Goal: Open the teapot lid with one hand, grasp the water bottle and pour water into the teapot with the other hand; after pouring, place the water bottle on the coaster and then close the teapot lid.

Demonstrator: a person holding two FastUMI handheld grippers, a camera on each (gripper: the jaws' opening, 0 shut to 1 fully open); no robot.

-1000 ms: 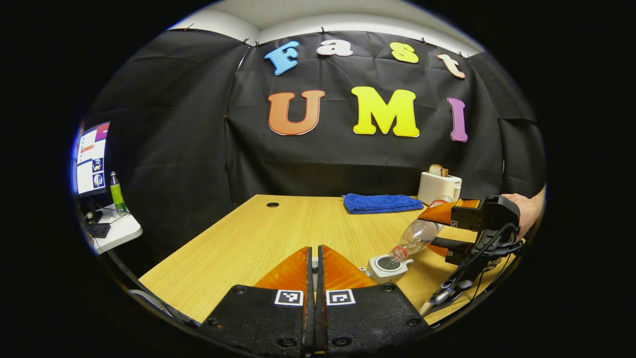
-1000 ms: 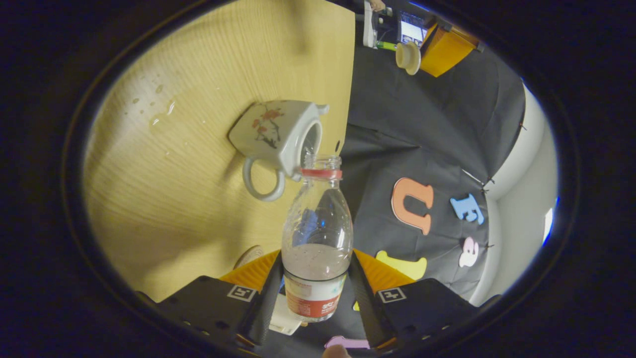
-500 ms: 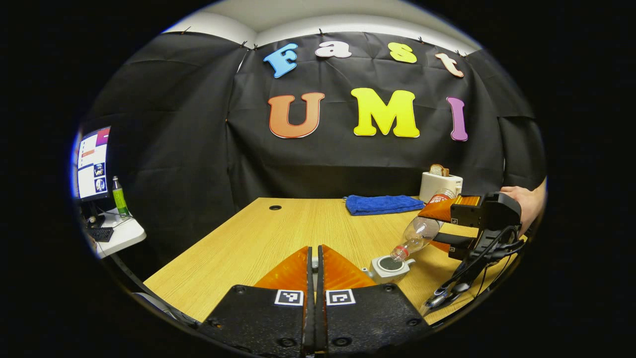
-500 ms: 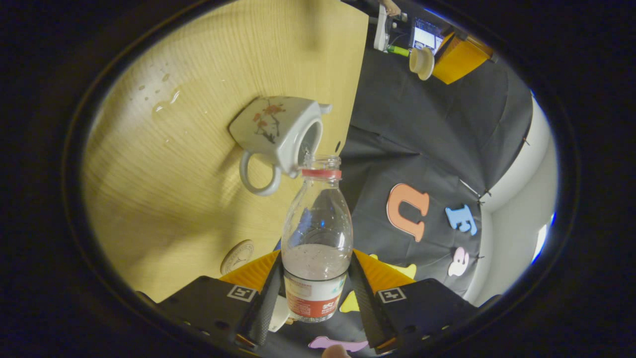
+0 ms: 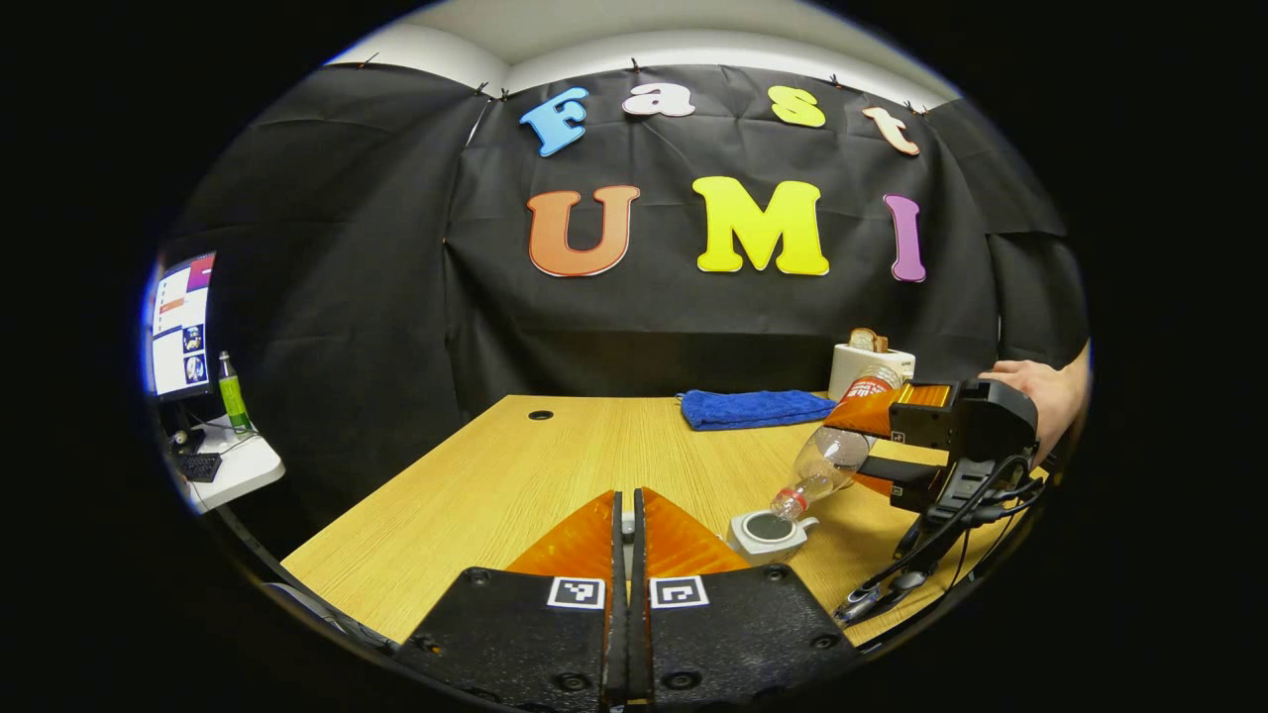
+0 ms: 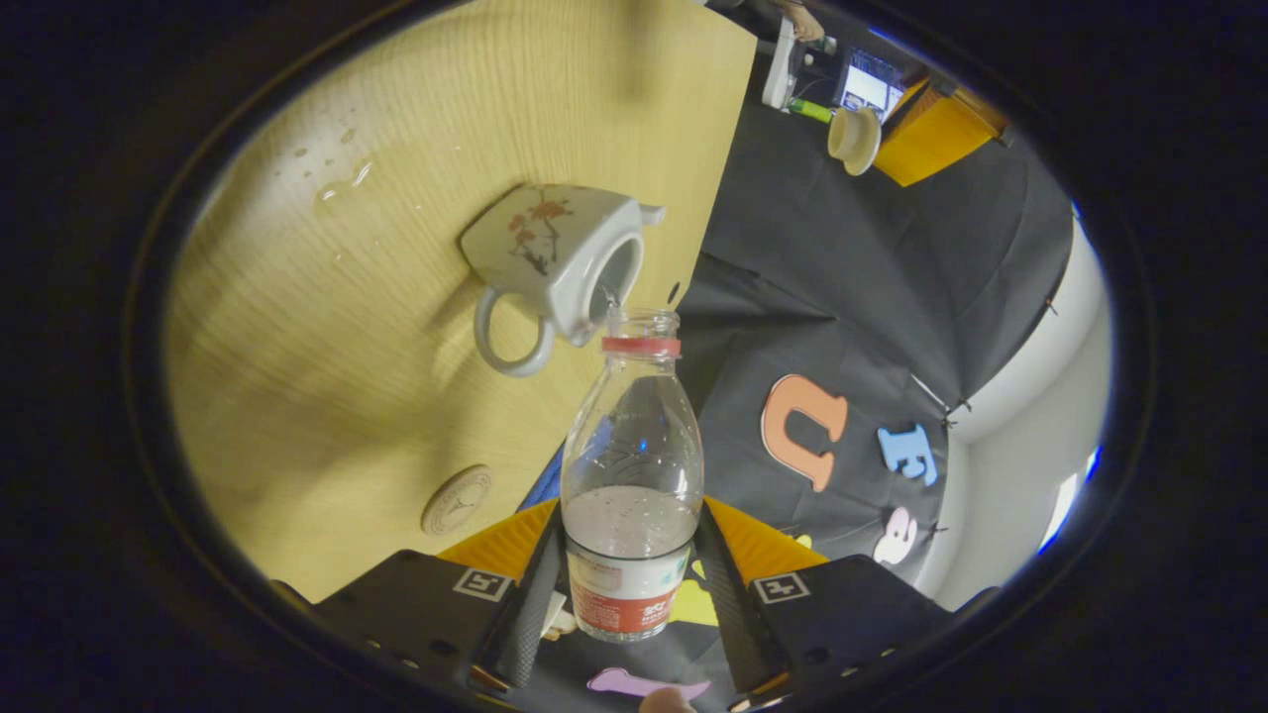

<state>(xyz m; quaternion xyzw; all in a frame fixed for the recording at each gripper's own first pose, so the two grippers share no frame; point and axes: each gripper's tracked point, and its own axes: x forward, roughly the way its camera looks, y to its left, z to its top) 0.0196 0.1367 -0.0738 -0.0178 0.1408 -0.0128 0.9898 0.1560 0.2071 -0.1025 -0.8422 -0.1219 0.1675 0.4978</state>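
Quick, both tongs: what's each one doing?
Left tongs: closed on the teapot lid.
Right tongs: closed on the water bottle, tipped over the teapot.

Left gripper view level, facing wall, right gripper view rolled sideways, both sharing teapot [image 5: 768, 533] [image 6: 555, 262]

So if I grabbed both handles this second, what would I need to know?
Right tongs: shut on the clear plastic water bottle, tilted with its mouth over the open white flowered ceramic teapot.
Left tongs: shut; in the right gripper view they hold the small white teapot lid up, away from the pot.
The round wooden coaster lies bare on the wooden table; some drops are spilled near the pot.
Done: lid off, pouring under way.
Left: finish pouring, stand the bottle on the coaster, put the lid back.
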